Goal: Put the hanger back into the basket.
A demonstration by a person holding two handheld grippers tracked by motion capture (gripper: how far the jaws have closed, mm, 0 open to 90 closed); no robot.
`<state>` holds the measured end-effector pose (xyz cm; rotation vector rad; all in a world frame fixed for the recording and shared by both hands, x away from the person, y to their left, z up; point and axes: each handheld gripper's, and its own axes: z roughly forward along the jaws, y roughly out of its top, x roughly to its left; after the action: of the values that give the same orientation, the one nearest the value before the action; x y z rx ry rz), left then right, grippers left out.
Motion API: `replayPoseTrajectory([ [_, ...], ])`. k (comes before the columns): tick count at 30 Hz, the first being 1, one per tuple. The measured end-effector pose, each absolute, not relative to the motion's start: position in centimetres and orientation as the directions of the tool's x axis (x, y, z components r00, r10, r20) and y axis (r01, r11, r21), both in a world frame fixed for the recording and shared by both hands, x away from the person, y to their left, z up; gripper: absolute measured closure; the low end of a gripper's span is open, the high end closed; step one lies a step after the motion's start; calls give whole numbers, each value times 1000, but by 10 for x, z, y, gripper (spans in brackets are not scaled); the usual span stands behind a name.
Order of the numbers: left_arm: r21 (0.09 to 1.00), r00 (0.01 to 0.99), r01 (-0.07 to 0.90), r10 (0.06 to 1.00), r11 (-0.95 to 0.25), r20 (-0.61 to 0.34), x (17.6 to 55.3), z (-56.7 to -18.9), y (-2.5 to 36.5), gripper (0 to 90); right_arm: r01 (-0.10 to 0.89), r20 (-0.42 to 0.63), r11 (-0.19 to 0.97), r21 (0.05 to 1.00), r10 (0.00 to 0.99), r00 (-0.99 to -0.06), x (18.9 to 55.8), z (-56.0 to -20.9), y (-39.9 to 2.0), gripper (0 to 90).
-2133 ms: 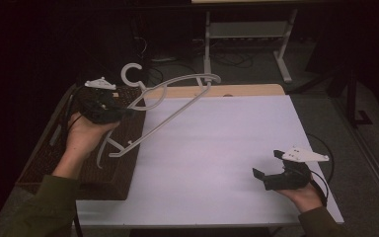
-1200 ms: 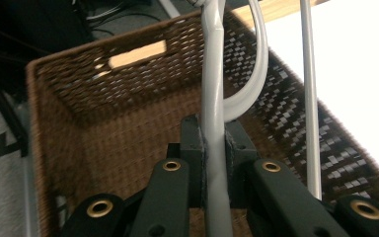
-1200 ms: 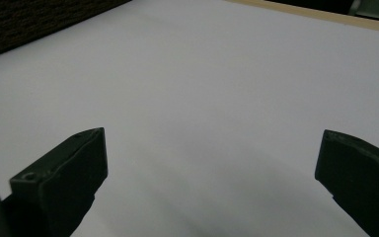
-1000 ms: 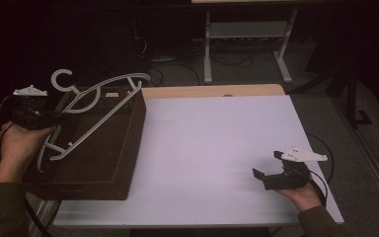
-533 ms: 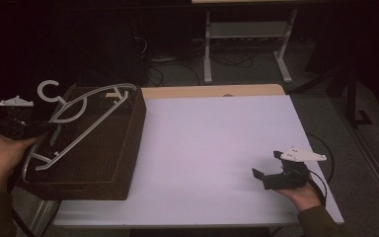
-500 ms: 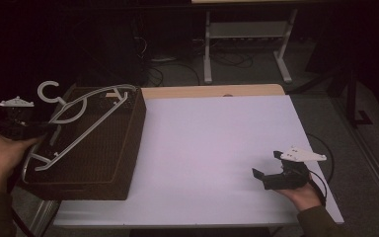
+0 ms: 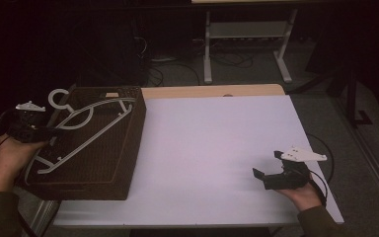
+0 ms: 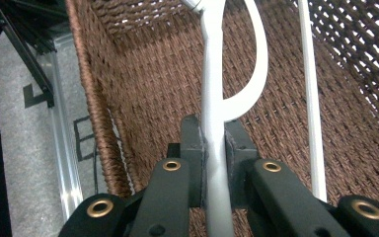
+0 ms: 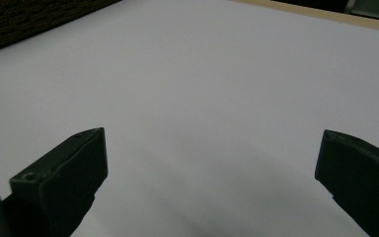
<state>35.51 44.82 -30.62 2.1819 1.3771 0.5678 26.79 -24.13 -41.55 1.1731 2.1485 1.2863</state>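
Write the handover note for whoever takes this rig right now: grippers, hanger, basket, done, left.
Left gripper: shut on the white hanger, clamped on one of its bars.
Right gripper: open, empty, low over the white table near its right front corner.
Hanger: tilted over the open top of the brown wicker basket, hook past the far left rim.
Done: hanger is at the basket.
Left: probably lower it in and release.

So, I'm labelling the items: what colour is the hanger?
White: the hanger is plain white plastic, seen best in the left gripper view, against the brown woven basket.
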Motion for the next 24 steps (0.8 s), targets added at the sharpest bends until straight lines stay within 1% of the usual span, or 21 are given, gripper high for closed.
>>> replayPoseTrajectory([
  [7,582,417,721,906,-376,69,359,-318,447,812,465,95,235,854,807,-582,268,-415,-241,0],
  [8,586,419,720,906,-371,59,359,-319,447,798,465,95,235,854,807,-583,268,-415,-241,0],
  [10,591,414,719,908,-365,58,358,-319,448,690,462,92,236,855,807,-584,268,-415,-242,0],
  [12,607,406,713,912,-352,52,357,-316,451,647,463,94,235,855,807,-583,268,-415,-242,0],
  [14,613,409,710,912,-346,41,356,-315,451,634,465,95,235,854,807,-583,268,-415,-241,0],
  [19,626,407,704,913,-336,33,355,-313,450,545,456,86,240,857,806,-585,268,-415,-242,0],
  [22,636,409,696,912,-334,32,354,-310,447,525,460,90,238,855,807,-584,268,-415,-242,0],
  [24,650,409,685,912,-328,30,353,-306,445,494,455,87,237,858,806,-585,268,-415,-242,0],
])
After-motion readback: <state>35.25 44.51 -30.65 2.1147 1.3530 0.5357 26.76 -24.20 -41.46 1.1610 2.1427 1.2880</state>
